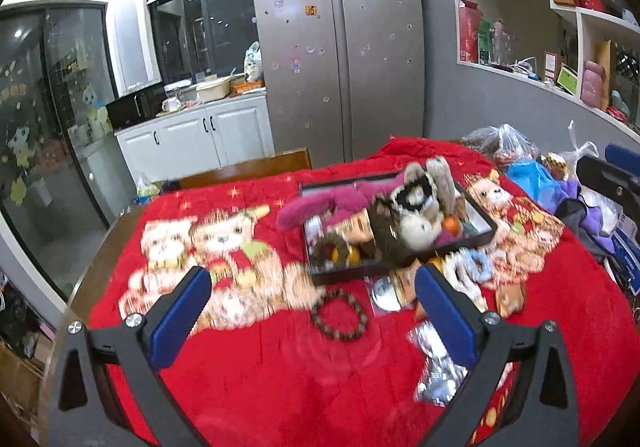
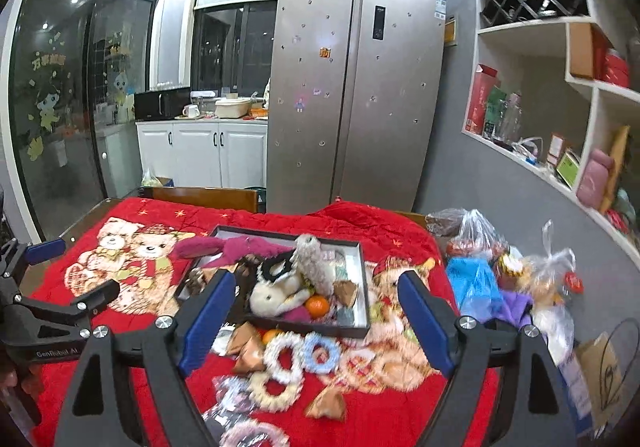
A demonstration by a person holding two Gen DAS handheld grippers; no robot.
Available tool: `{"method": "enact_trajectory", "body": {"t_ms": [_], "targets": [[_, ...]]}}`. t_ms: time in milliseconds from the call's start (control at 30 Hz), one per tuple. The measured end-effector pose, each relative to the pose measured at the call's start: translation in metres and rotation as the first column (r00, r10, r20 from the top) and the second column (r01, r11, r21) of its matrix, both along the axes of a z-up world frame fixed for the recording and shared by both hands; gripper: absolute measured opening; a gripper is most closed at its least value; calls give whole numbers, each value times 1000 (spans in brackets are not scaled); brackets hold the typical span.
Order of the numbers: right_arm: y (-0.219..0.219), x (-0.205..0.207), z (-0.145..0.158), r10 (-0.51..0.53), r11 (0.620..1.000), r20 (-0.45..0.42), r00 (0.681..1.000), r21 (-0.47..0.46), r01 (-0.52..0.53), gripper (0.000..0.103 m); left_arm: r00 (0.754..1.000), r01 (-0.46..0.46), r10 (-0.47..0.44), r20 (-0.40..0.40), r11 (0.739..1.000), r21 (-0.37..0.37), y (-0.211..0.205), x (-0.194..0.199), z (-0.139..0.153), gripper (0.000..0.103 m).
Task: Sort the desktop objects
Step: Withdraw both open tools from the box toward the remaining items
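A black tray (image 1: 486, 228) (image 2: 362, 287) sits on the red bear-print blanket (image 1: 256, 375), holding plush toys (image 1: 420, 215) (image 2: 280, 287), a magenta plush (image 2: 240, 247) and an orange (image 2: 317, 306). My left gripper (image 1: 314, 311) is open and empty above a dark bead bracelet (image 1: 339, 315). My right gripper (image 2: 316, 323) is open and empty above fluffy hair ties, one white (image 2: 282, 357) and one blue (image 2: 322, 355), with brown sachets (image 2: 326, 405) beside them. The left gripper also shows at the left edge of the right wrist view (image 2: 68, 279).
Plastic bags (image 2: 480, 267) and clutter pile along the table's right side. A foil packet (image 1: 436, 375) and a round disc (image 1: 382, 293) lie near the bracelet. A wooden chair back (image 2: 204, 197) stands behind the table; fridge (image 2: 352, 95) and shelves beyond.
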State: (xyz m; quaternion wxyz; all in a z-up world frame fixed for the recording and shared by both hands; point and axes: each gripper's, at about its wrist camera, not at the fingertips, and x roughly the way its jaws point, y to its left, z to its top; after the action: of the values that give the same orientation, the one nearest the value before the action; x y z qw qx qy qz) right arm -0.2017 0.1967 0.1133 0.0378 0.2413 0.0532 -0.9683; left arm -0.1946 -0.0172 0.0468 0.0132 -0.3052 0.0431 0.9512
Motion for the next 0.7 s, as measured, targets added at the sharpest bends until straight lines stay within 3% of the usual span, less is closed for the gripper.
{"method": "enact_trajectory", "body": {"t_ms": [167,267,367,700], "targets": [[7,34,-38,-8,991,7,1000,-130,8,87,996,5,-20,90,986,166,-8,22,-58,103],[14,42,-73,-14,975,57,998,-220,27,87,988,-9,-28,153,972,234,-14,22,-82,103],[15,38,-98,-33,981,143,989,-183,59,87,986,-27,-14,167,971,239,-17,17,-94,103],[22,30,-109,-64,987,171,983,-134,87,87,973,-60,7,231,973,222,-23,-23,-113,103]]}}
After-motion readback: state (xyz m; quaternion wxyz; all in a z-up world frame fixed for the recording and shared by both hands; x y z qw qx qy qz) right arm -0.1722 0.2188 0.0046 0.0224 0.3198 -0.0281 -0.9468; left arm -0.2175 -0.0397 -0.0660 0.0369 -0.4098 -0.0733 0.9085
